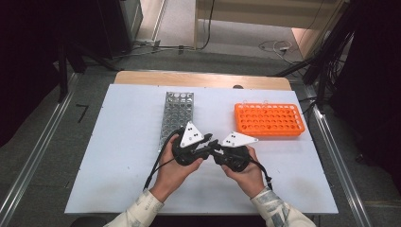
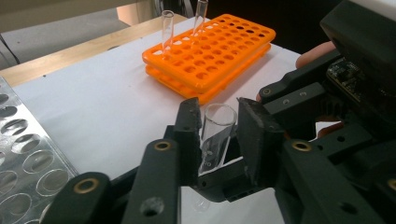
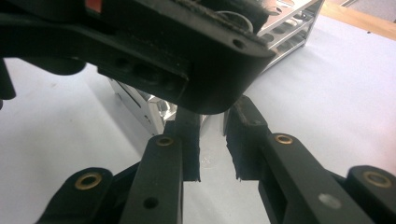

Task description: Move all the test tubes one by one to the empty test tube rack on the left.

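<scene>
Currently, my left gripper (image 2: 212,140) is clamped on a clear glass test tube (image 2: 215,135), both black jaws pressed to its sides. It is empty, open mouth tilted up toward 1 o'clock, lower end blurred below the jaws. In the high view both grippers meet nose to nose at the near centre of the white table (image 1: 118,156), my left hand (image 1: 176,171) and right hand (image 1: 246,174) wrapped around them.

My right gripper (image 3: 212,151) stands with its jaws parted a narrow gap; something glassy shows faintly between them, but I cannot tell whether they touch it. The left gripper's body crosses just above them.

Containers: an orange plastic tube rack (image 1: 269,119) lies at 2 o'clock from the grippers, well apart. In the left gripper view it carries two upright clear tubes (image 2: 167,29) in holes along one edge; remaining visible holes are empty. A metal perforated rack (image 1: 177,113) lies at 11 o'clock, just beyond my left hand; its visible holes are empty.
</scene>
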The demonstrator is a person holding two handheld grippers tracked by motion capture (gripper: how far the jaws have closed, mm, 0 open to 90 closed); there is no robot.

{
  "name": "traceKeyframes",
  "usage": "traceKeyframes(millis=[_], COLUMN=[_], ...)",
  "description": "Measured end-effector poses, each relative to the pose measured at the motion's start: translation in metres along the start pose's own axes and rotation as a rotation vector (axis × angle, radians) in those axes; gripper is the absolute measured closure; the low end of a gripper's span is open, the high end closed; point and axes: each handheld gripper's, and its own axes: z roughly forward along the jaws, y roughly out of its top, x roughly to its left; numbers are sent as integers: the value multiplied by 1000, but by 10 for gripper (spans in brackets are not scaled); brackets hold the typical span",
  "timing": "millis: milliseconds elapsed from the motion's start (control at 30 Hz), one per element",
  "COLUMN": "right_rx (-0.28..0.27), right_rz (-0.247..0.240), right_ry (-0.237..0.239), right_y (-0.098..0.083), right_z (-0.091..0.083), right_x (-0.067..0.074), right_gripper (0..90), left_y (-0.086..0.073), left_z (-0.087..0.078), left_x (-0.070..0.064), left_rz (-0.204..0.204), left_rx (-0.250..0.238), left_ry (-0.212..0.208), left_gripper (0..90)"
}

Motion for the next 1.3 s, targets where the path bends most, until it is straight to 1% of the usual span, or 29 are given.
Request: traceKeyframes(millis=[67, 167, 267, 300, 333, 433, 500, 533, 633, 800, 900, 967, 1100, 1300], right_rx=[0, 1, -4, -10, -20, -45, -59, -68, -78, -80, -79, -78, -79, -76], right_rz=[4, 4, 2, 2, 6, 31, 47, 49, 56, 63, 65, 67, 71, 72], right_ry=[2, 2, 3, 4, 4, 6, 8, 7, 10, 3, 3, 2, -2, -1], right_y=[0, 0, 0, 0, 0, 1, 1, 1, 1, 0, -1, -1, -1, -1], right_z=[0, 0, -1, -1, -1, -2, -3, -4, -5, -5, -5, -5, -5, -5], right_x=[0, 0, 0, 0, 1, 2, 2, 2, 0, -2, -3, -3, -4, -4], right_gripper=[730, 730, 720, 693, 640, 463, 378, 345, 299, 282, 282, 282, 283, 288], left_y=[0, 1, 1, 2, 3, 7, 10, 12, 17, 25, 29, 31, 32, 30], left_z=[0, 0, -1, -1, -1, -3, -4, -5, -7, -13, -17, -20, -24, -29], left_x=[0, 0, 2, 2, 2, 4, 7, 9, 13, 22, 30, 34, 41, 51], left_rz=[5, 9, 2, 1, 0, -4, -9, -10, -20, -36, -52, -54, -66, -80], left_rx=[0, 3, -1, -1, -5, -14, -22, -27, -38, -60, -77, -79, -88, -85], left_ry=[6, 16, 17, 19, 19, 37, 42, 46, 54, 78, 101, 114, 135, 173], left_gripper=[727, 747, 752, 753, 754, 755, 755, 755, 755, 755, 754, 755, 754, 754])
